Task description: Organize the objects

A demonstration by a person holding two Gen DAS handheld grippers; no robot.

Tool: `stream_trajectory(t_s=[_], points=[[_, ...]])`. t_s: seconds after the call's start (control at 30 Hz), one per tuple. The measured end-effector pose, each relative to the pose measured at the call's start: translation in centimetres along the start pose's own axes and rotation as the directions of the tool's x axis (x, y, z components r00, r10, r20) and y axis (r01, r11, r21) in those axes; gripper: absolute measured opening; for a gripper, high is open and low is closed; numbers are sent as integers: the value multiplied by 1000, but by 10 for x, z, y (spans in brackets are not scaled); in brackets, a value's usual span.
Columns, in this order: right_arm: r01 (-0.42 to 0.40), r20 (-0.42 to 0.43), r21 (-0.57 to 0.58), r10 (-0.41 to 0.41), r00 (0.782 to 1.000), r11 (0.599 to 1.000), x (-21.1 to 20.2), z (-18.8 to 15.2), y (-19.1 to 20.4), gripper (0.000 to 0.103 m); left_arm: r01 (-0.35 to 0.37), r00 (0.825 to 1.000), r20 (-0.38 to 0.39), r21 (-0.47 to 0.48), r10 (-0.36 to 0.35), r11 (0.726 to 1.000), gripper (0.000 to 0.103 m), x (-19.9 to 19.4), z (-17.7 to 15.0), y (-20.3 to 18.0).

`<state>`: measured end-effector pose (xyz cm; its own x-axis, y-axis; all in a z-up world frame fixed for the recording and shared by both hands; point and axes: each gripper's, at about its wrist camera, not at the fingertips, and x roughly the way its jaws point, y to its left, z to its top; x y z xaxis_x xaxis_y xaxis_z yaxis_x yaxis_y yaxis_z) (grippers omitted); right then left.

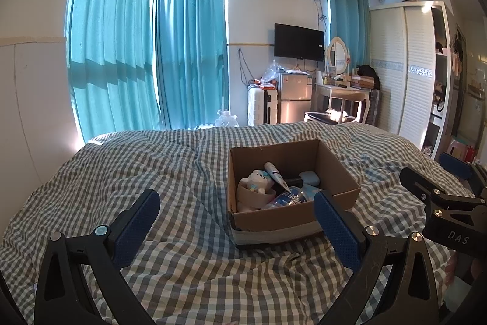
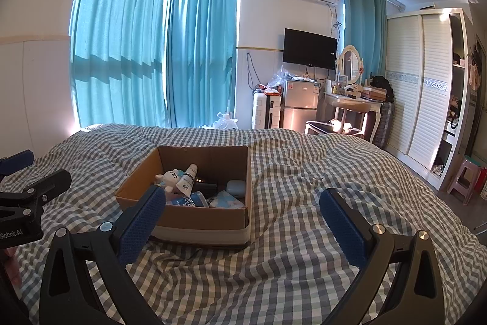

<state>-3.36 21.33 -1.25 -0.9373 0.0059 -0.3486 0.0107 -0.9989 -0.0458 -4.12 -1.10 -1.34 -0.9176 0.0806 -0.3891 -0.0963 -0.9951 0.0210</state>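
Observation:
An open cardboard box [image 1: 341,169] sits on the checked bedspread [image 1: 170,172]; it also shows in the right wrist view [image 2: 201,218]. Inside lie a white plush toy [image 1: 258,180], a white tube [image 1: 275,172], a water bottle [image 1: 292,197], a pale blue case [image 1: 309,177] and a dark item. In the right wrist view I see the plush [image 2: 170,177], tube [image 2: 188,177] and case [image 2: 236,188]. My left gripper [image 1: 237,200] is open and empty, just in front of the box. My right gripper [image 2: 243,200] is open and empty, in front of the box and to its right.
The right gripper shows at the right edge of the left wrist view [image 1: 438,191]. Beyond the bed stand a small fridge [image 1: 293,99], a white suitcase [image 1: 258,107], a dressing table [image 1: 344,90], a wardrobe [image 1: 404,66] and blue curtains [image 1: 121,51]. A pink stool [image 2: 464,177] stands at the right.

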Motion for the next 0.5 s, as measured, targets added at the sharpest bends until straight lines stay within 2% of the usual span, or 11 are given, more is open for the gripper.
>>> stream_trajectory(t_s=[0.5], points=[[-2,-4,0,2,1000,1000,1,-1,0,102,-16,1000,-15,-13,16,1000,103,4,-3,5]])
